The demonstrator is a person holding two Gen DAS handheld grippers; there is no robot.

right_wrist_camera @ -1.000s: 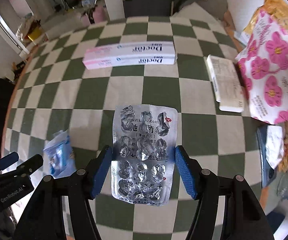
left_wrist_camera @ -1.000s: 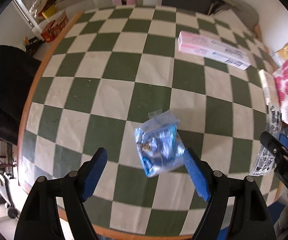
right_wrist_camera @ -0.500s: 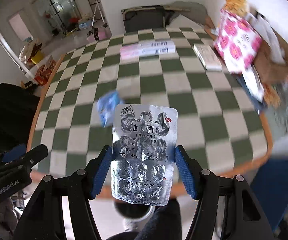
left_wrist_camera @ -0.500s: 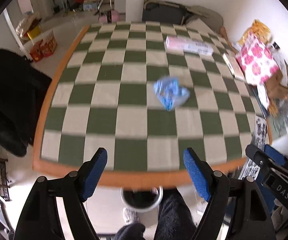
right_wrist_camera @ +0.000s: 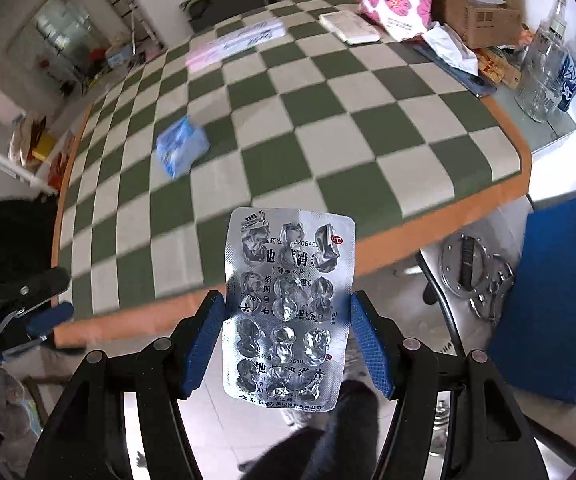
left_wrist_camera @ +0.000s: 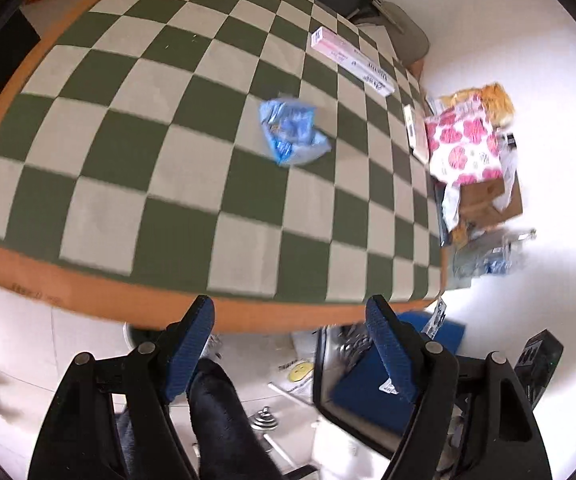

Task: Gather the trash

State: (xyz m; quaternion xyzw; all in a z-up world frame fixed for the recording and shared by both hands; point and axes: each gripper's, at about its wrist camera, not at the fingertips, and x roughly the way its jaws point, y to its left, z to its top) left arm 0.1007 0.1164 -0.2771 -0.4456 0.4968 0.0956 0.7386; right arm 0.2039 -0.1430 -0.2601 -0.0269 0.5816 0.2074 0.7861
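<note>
**Blister pack gripped past the table edge; blue wrapper lying on the cloth**

Right gripper (right_wrist_camera: 288, 336) is pointing steeply down and is clamping an emptied silver blister pack (right_wrist_camera: 288, 308) by its long edges, blue pads pressing on both sides. The pack is standing upright between the jaws, its upper half overlapping the orange table edge (right_wrist_camera: 384, 244) in the right wrist view. Below the jaws, pale floor and a dark trouser leg (right_wrist_camera: 352, 412) are showing. A blue chair seat (right_wrist_camera: 556, 300) is sitting to the right of the jaws, off the table.

Left gripper (left_wrist_camera: 290, 348) is also tilting down, jaws standing wide with nothing between them. Its fingertips are hanging just off the near table edge, over floor and the person's leg.

Ahead of both grippers, the crumpled blue wrapper (left_wrist_camera: 292, 132) is lying on the green-and-cream checked cloth (left_wrist_camera: 135, 152), well apart from either gripper, with bare cloth on all sides. Farther on, a long pink box (left_wrist_camera: 352, 62) is lying near the far side. Far right, a pink flowered bag (left_wrist_camera: 464, 144) and a cardboard box (left_wrist_camera: 488, 200) are crowding that edge. The near and left stretches of cloth are lying open.
</note>
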